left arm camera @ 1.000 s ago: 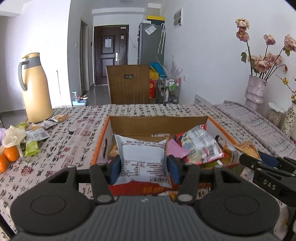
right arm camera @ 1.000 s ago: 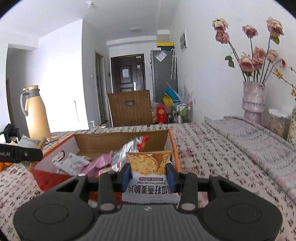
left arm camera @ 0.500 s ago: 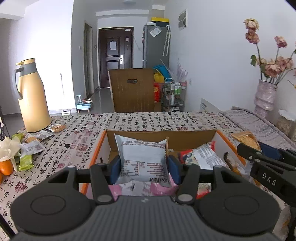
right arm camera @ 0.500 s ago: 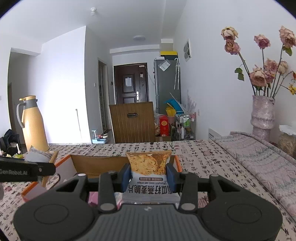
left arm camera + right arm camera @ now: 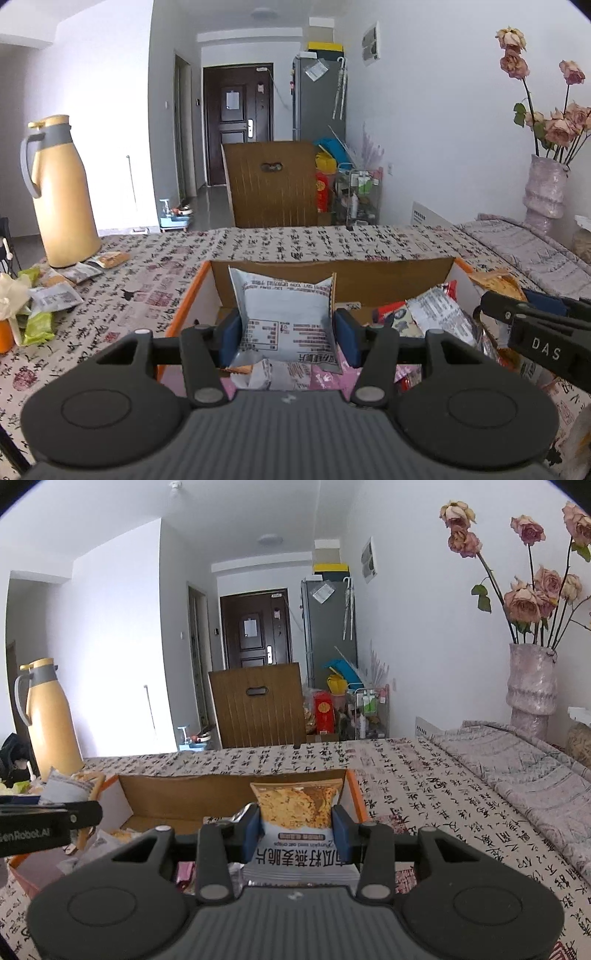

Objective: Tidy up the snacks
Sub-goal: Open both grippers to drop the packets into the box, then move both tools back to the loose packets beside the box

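We see the left gripper (image 5: 287, 334) clamped on a silver snack packet (image 5: 284, 314), its blue pads (image 5: 229, 338) pressing the packet from both sides; the packet stands upright, printed back towards the camera, over the near left part of an open cardboard box (image 5: 332, 271) with orange edges. In the box we note a heap of other packets (image 5: 436, 317), pink, red and silver, lying loose against each other. The right gripper (image 5: 295, 829) is clenched on an oat crisp packet (image 5: 295, 805) with a golden picture on its top half and white lettering band below, upside down to the camera; it is held above the right end of the same box (image 5: 236, 790), near the orange right wall. The box sits on a tablecloth (image 5: 424, 782) printed with black characters. To the left on the cloth we record a tall yellow flask (image 5: 61, 192) with a grey handle, and a few loose packets (image 5: 55, 295) lying near its base. At the right stands a pale vase (image 5: 532, 683) of dried roses.
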